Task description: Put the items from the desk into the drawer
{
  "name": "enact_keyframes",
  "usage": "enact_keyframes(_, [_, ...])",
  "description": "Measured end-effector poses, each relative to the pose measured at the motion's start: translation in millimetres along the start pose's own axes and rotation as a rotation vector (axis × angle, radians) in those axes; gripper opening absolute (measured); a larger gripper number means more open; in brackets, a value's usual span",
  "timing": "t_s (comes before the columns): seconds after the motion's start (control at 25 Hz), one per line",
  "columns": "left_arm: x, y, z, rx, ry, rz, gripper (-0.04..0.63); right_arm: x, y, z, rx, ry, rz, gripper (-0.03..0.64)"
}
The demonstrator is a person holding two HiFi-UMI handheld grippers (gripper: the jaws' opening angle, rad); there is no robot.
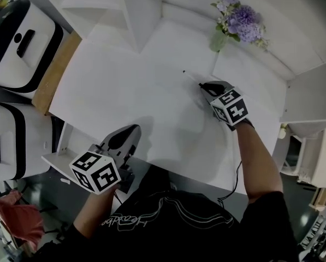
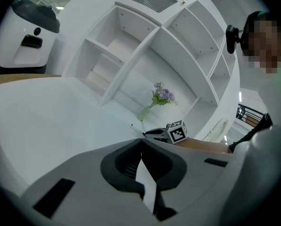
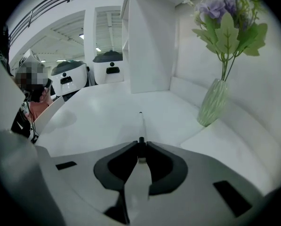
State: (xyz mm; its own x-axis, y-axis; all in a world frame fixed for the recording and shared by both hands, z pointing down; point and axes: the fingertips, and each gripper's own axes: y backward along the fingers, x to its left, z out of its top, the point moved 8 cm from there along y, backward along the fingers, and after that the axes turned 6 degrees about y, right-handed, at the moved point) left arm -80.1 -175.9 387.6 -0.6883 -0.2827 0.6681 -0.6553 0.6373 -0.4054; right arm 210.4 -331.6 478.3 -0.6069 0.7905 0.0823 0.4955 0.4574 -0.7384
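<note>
The right gripper [image 3: 140, 144] is pinching the near end of a pen [image 3: 141, 124], with its jaws closed on it. The rest of the pen is sticking out ahead, low over the white desk [image 1: 119, 91], and pointing toward the shelves [image 3: 147, 41], left of the vase [image 3: 214, 102]. The left gripper [image 2: 141, 141] is hanging over the desk's near edge, jaws pressed together with nothing between them

White desk [image 1: 141, 91]; purple flowers [image 1: 239, 18] in pale green ribbed vase [image 1: 218, 40], upper right; black-and-white square-patterned cubes [image 1: 95, 172] [image 1: 230, 107]; white pen [image 3: 141, 124], dark-tipped.
</note>
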Motion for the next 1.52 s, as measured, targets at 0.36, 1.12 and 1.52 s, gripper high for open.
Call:
enact_keyframes(0.36, [-34.0,50.3,-29.9,-0.081,-0.005,0.025,0.02,74.2,65.6,32.0,-0.151,0.023,0.057,0.077])
enact_keyframes(1.12, [-86.5,203.9,-157.9,-0.26,0.049,0.146,0.02,312.0,163.1,19.1,-0.34,0.03,0.267,0.077])
enact_keyframes(1.52, [-49.2,270.6,-173.3,-0.366,0.108,0.233,0.02,382.9,120.1,62.0,-0.308,0.131,0.39,0.077])
